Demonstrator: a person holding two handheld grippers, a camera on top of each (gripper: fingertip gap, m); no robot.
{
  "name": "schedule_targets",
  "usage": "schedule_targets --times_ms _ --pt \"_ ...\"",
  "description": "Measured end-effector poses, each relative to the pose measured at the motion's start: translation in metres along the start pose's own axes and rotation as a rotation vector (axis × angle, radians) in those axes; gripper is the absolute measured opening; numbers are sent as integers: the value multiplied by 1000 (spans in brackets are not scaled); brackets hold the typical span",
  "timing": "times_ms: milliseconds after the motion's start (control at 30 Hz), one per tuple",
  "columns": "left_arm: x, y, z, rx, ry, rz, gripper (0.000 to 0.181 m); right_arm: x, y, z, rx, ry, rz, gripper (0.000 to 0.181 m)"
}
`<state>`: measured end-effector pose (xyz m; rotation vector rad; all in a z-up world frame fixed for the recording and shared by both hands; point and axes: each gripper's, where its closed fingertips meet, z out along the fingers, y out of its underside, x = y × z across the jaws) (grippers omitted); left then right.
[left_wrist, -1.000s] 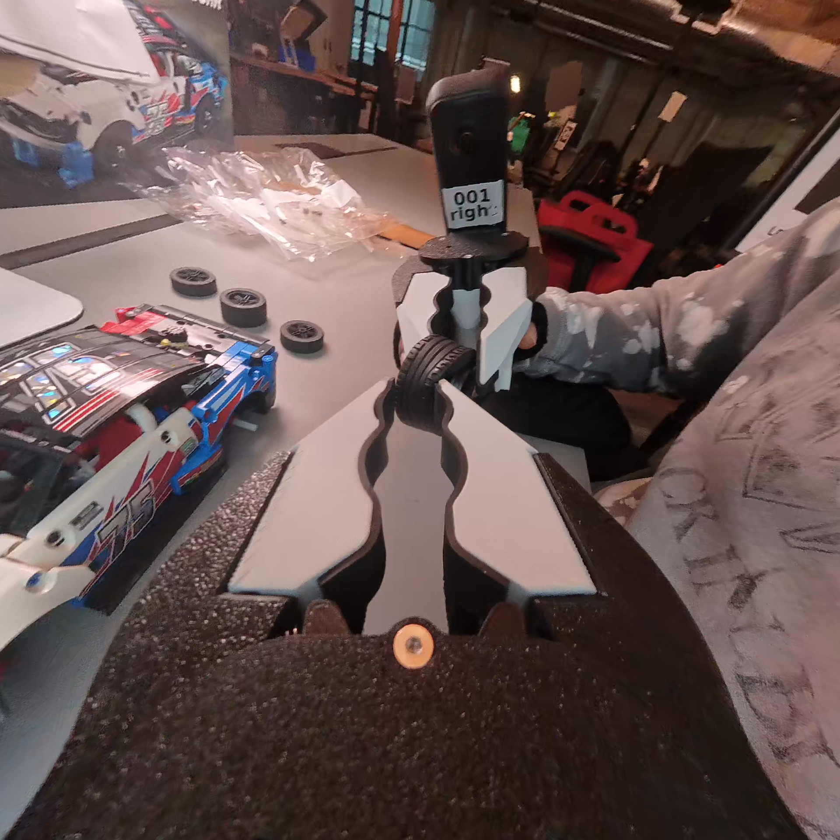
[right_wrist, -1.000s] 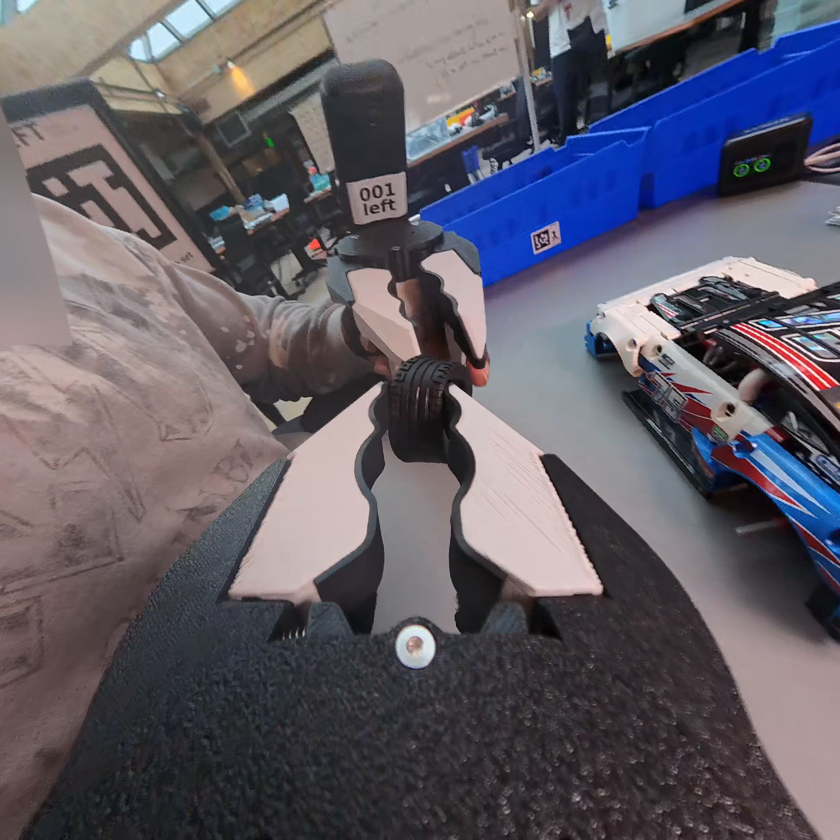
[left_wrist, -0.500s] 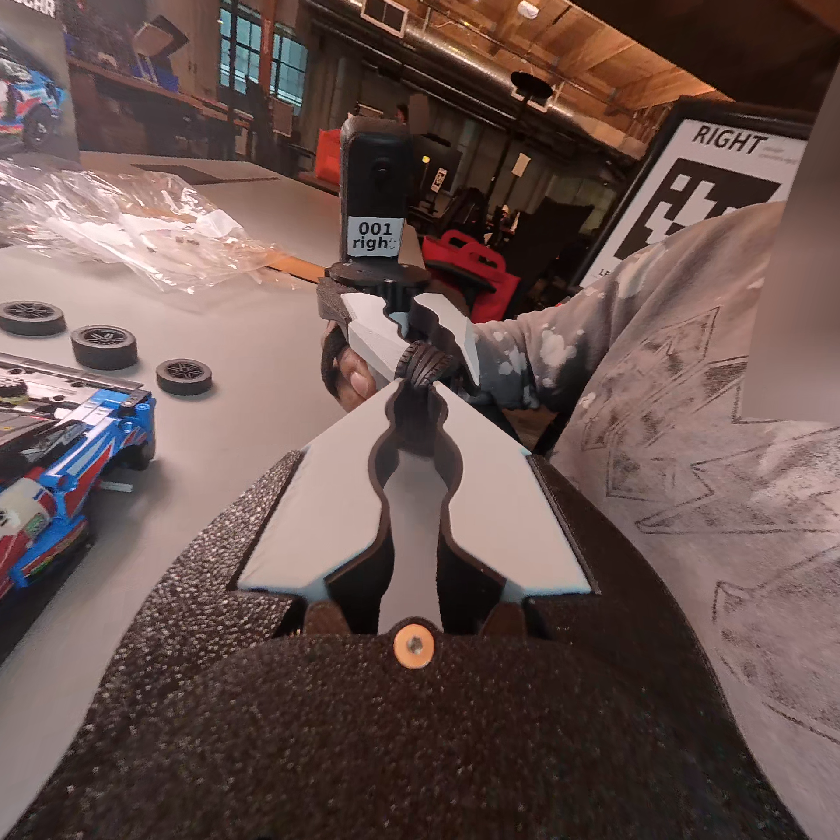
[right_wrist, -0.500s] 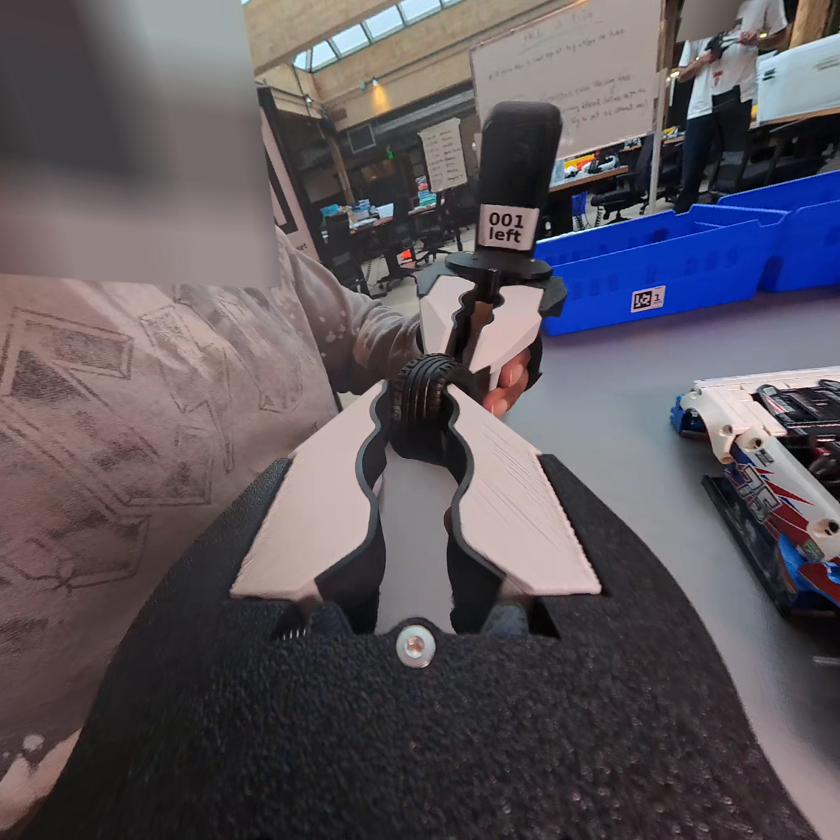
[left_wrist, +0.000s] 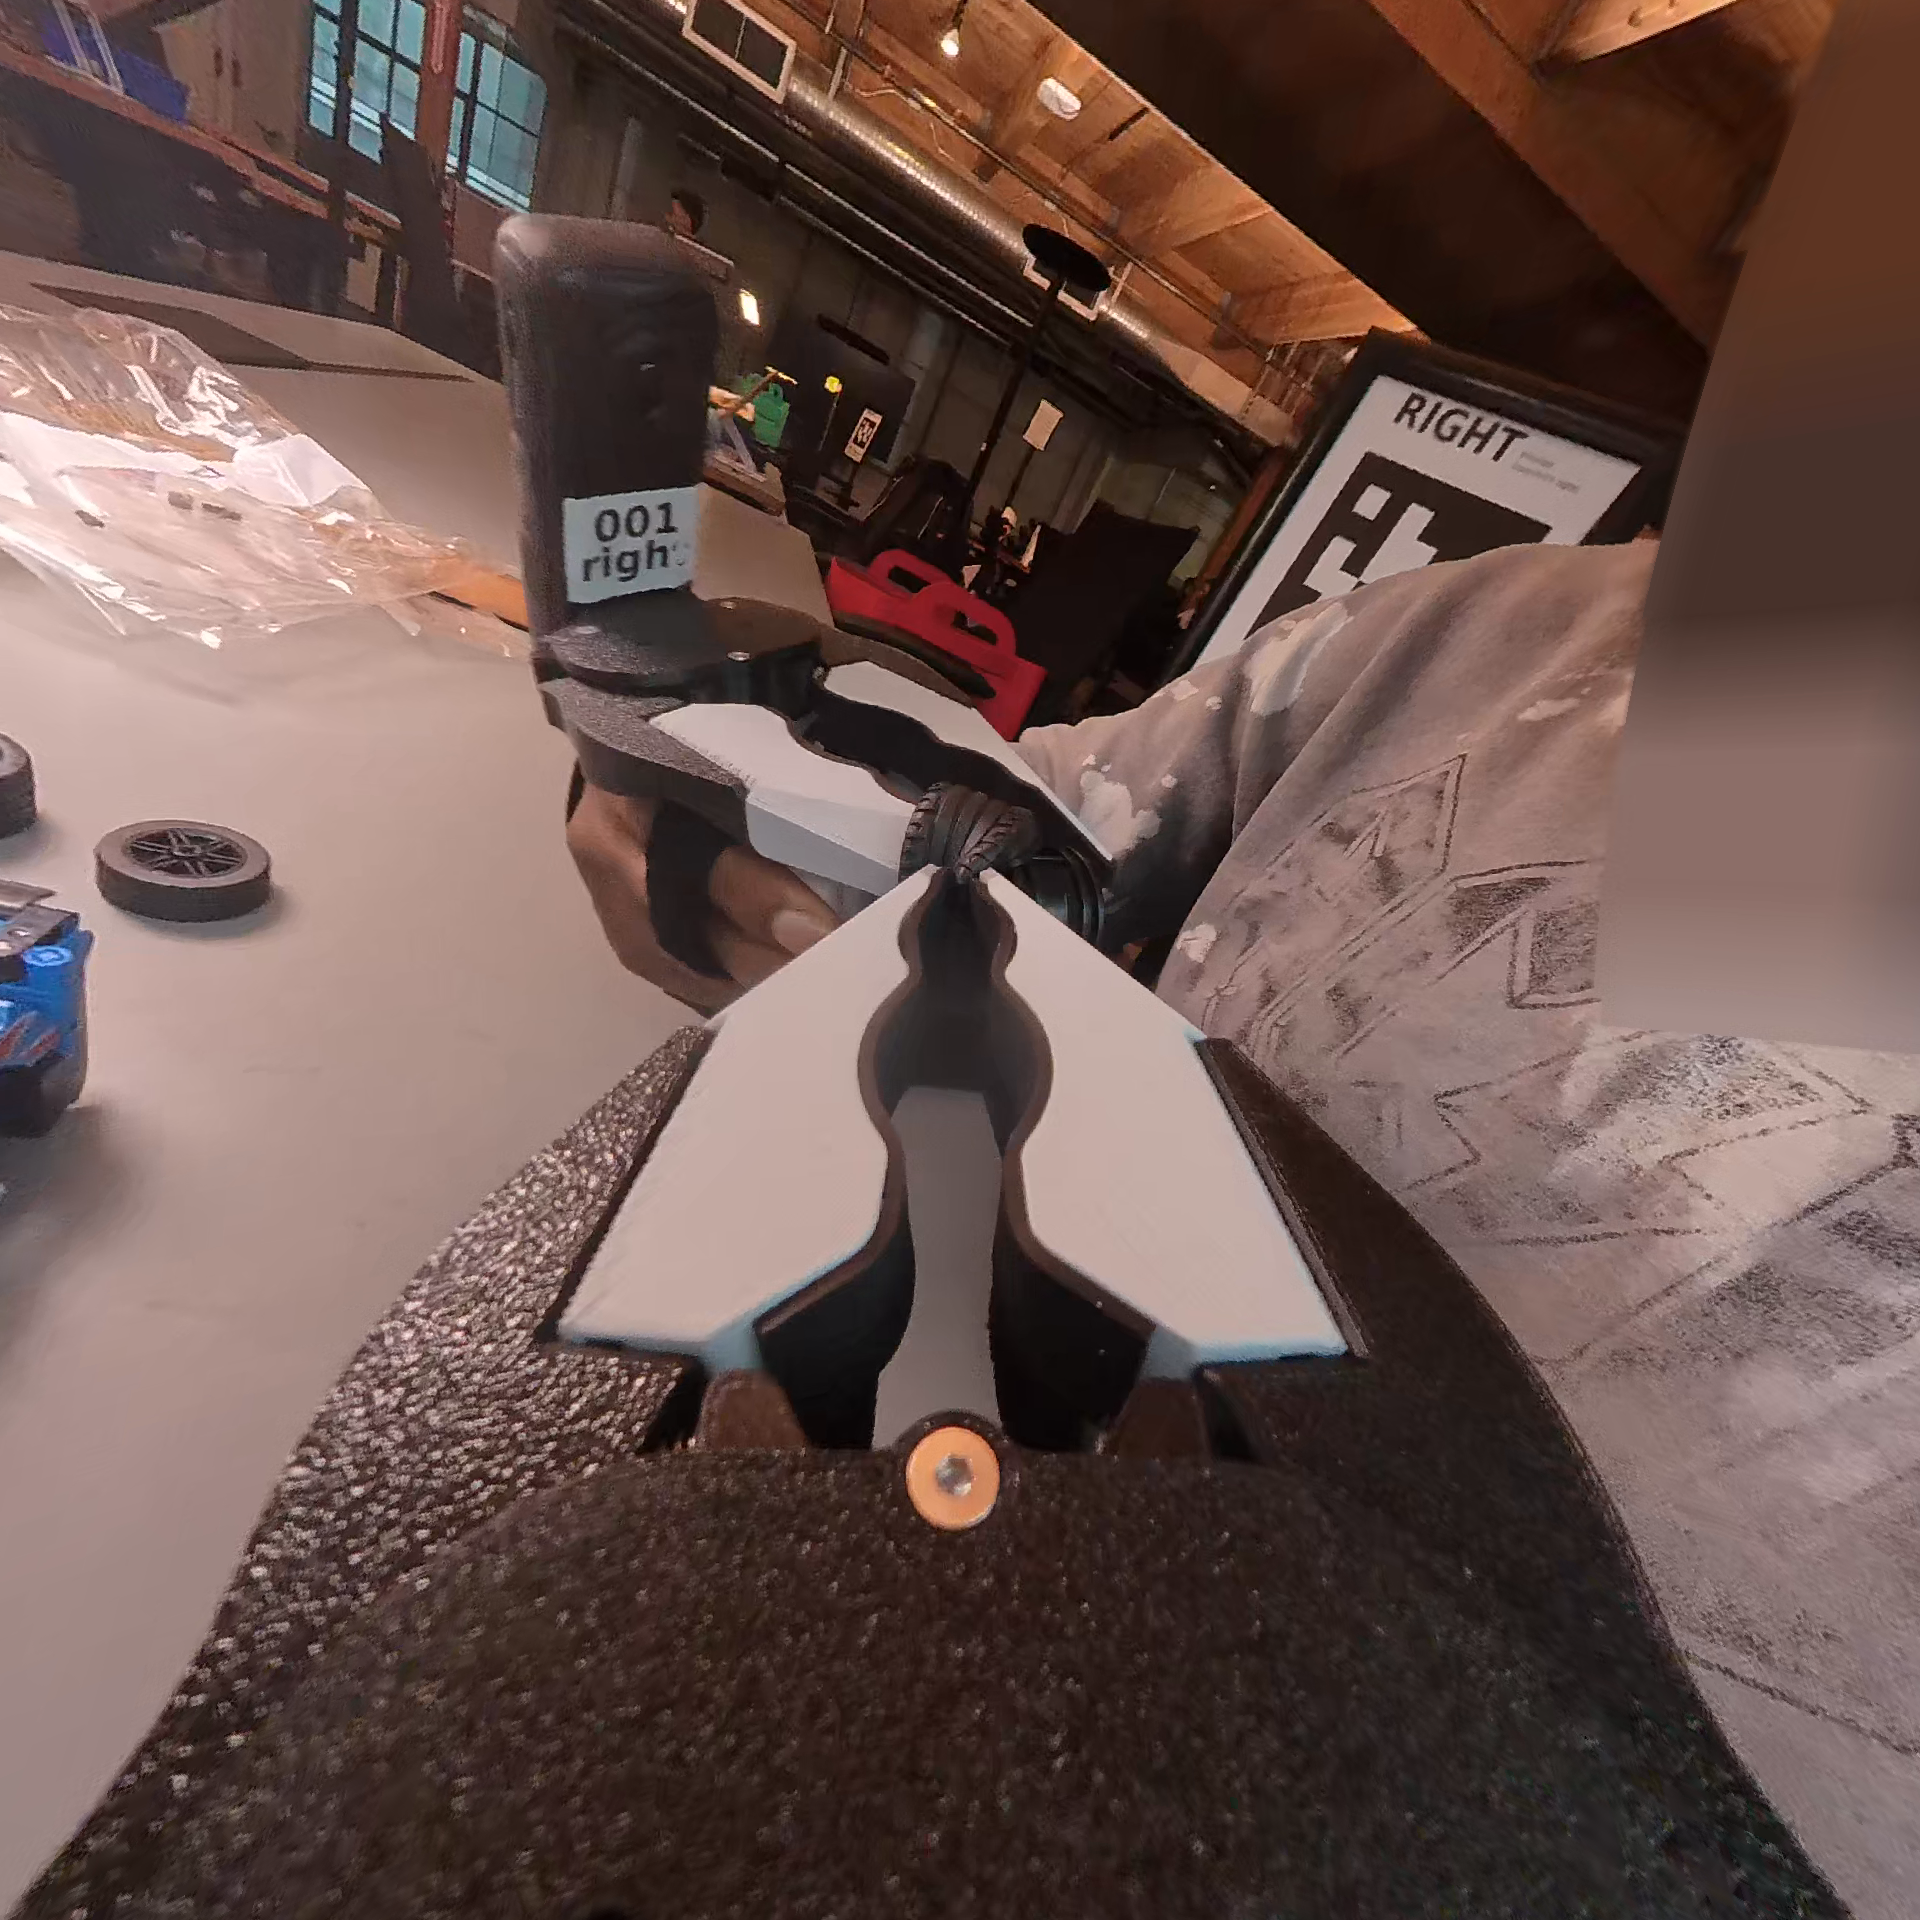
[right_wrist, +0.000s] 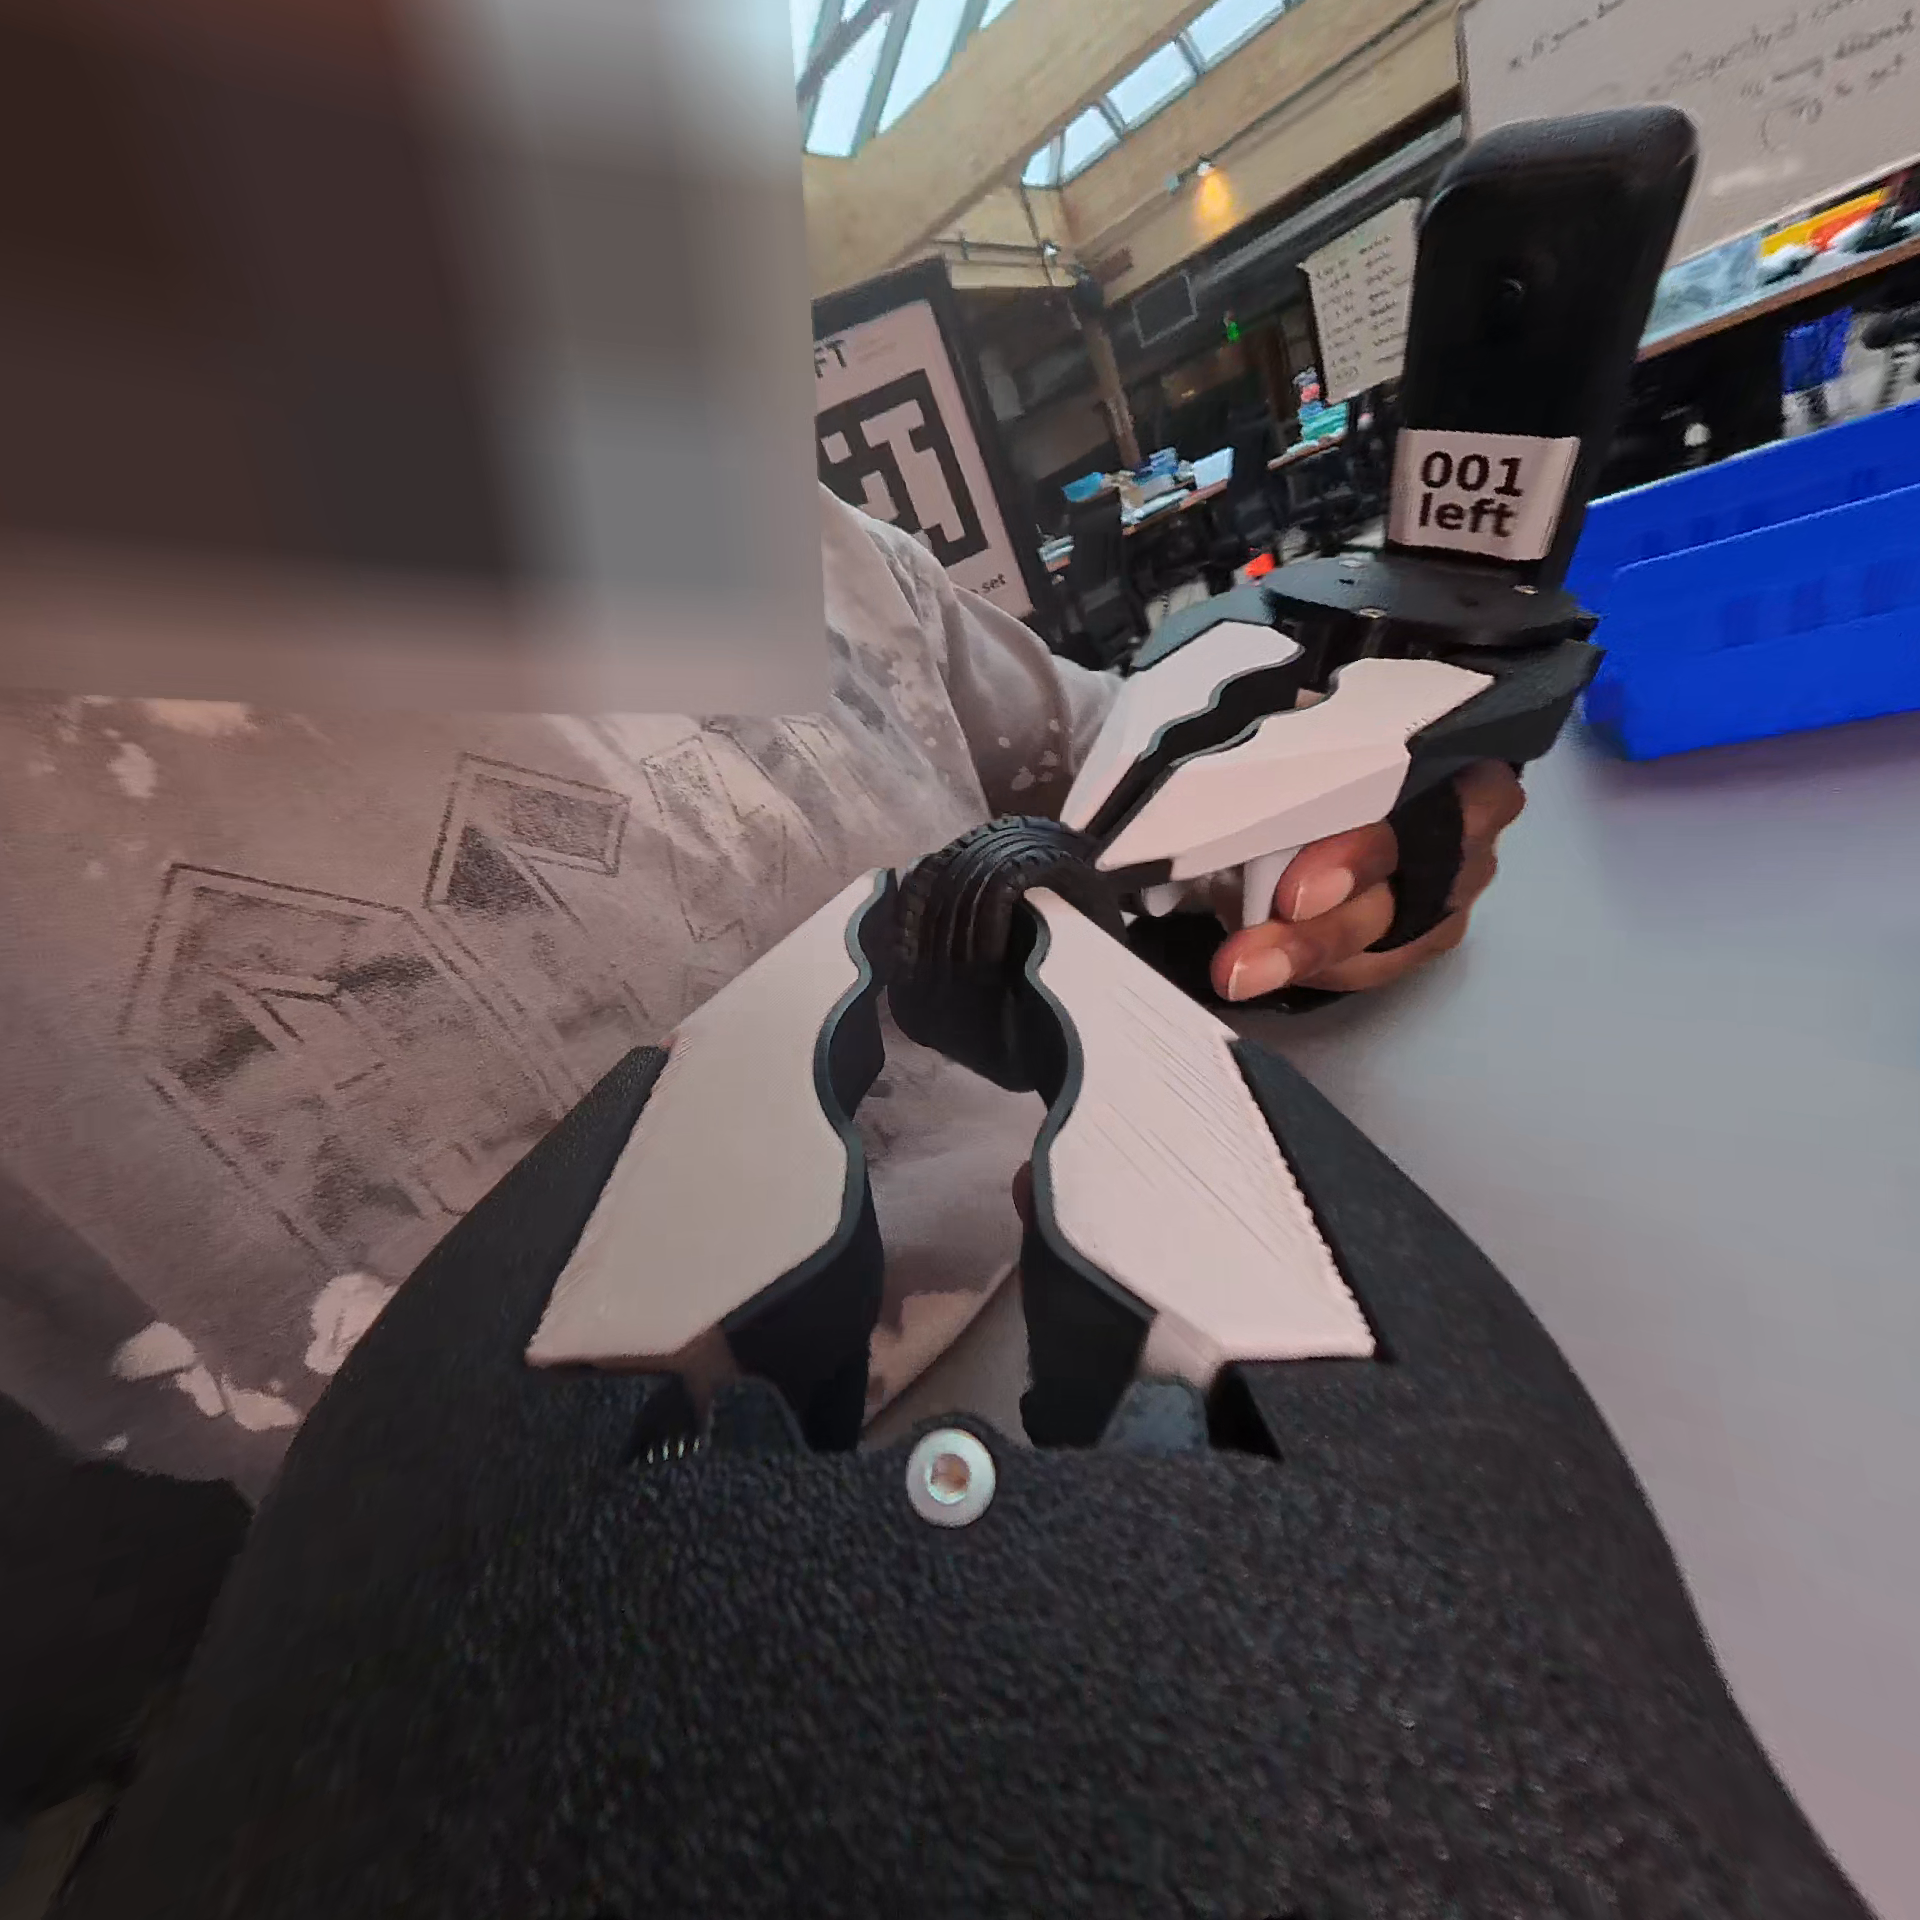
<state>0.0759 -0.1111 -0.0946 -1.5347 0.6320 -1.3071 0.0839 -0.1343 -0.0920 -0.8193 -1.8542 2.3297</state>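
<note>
Both claws (left_wrist: 961, 883) (right_wrist: 961, 914) pinching black tyre (right_wrist: 977, 894)

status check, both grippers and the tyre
Left gripper pinching black tyre edge. Right gripper clamped on same tyre. Held above grey table; nothing between.

The blue toy car (left_wrist: 36, 1003) is cut off by the left edge of the left wrist view, as is one black wheel (left_wrist: 12, 781) on the tabletop (left_wrist: 343, 1039). The black tyre (right_wrist: 971, 914) is partly covered by both grippers' fingertips. Small bits inside the plastic bag (left_wrist: 156, 488) are too small to tell.
</note>
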Motion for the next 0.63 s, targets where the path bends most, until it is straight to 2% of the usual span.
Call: schedule_targets --times_ms 33,100,233,300,367,467,567,633 --pt "-1 0 1 8 2 -19 1 -2 0 0 10 -47 16 18" --pt "-18 0 -7 13 -86 -5 0 16 -1 -9 39 0 28 19" --pt "-32 12 -7 -28 -122 -19 1 26 11 -16 -10 2 73 19" --pt "-49 19 -14 -53 -198 -14 1 45 22 -25 -80 116 66 21" --pt "-66 25 -23 -77 -283 -17 1 71 32 -38 -158 311 11 29" --pt "-86 30 -35 -72 -370 -95 1 94 30 -63 -229 587 -123 37" --pt "-104 36 -43 -73 -448 -175 1 102 24 -78 -314 833 -330 34" --pt "-114 42 -47 -81 -489 -224 1 96 22 -74 -369 903 -469 30"
